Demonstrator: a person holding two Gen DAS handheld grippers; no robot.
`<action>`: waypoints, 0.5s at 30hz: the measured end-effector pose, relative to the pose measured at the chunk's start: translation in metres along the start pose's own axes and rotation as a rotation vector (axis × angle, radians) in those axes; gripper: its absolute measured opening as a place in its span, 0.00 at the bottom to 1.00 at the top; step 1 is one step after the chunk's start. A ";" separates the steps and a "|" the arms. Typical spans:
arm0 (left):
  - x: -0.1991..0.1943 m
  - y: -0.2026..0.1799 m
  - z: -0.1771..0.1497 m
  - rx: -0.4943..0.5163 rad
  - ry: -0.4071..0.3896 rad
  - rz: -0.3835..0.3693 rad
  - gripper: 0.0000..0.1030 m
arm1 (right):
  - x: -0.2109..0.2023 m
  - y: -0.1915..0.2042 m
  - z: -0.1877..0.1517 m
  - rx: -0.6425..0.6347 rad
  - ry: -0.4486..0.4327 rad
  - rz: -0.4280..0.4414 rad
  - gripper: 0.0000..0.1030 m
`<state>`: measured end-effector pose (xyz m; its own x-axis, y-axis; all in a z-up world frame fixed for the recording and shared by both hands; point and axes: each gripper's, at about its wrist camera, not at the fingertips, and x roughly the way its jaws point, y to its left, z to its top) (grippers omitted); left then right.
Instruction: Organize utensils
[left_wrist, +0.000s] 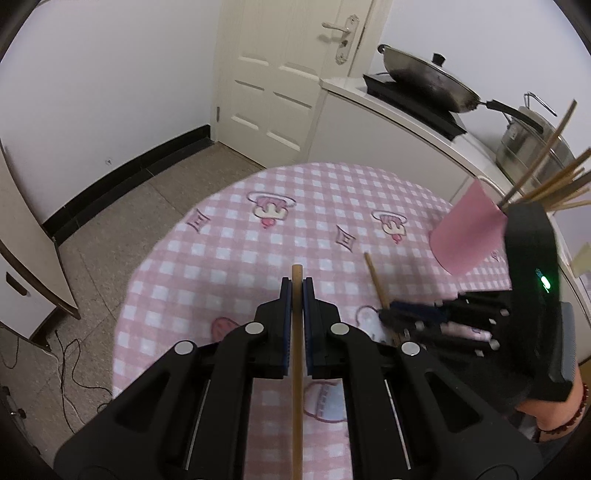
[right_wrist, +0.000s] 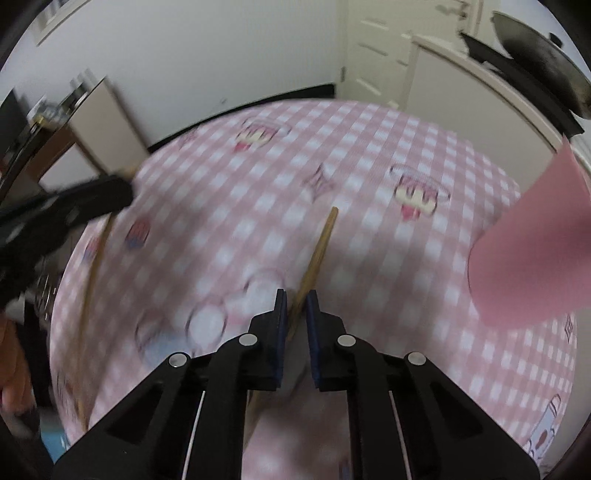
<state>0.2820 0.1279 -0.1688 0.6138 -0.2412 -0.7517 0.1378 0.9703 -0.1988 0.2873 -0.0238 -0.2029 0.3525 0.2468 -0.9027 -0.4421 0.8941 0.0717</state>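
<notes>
No text, label, brand or number can be read in either view. The pink-and-white checked tablecloth (left_wrist: 229, 236) carries only cartoon figures and diamond motifs, without any legible lettering.

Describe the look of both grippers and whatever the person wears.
Both the left gripper and right gripper are matte black, angular linkages with silver round pins and dark blue pads. The right one's housing carries a green light. A dark red bead bracelet circles the wrist.

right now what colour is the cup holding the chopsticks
Pink. The cup shows best in the left wrist view, with the chopsticks sticking out.
</notes>
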 end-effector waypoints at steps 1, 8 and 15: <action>0.002 -0.003 -0.002 0.003 0.008 -0.007 0.06 | -0.002 0.002 -0.004 -0.015 0.017 0.001 0.09; 0.009 -0.017 -0.007 0.012 0.040 -0.016 0.06 | -0.003 -0.016 0.000 0.051 -0.003 -0.020 0.10; 0.006 -0.026 -0.004 0.020 0.046 -0.010 0.06 | 0.009 -0.019 0.020 0.073 -0.009 -0.011 0.11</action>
<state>0.2794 0.1011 -0.1708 0.5756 -0.2512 -0.7782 0.1598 0.9679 -0.1942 0.3157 -0.0314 -0.2038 0.3643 0.2401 -0.8998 -0.3768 0.9216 0.0933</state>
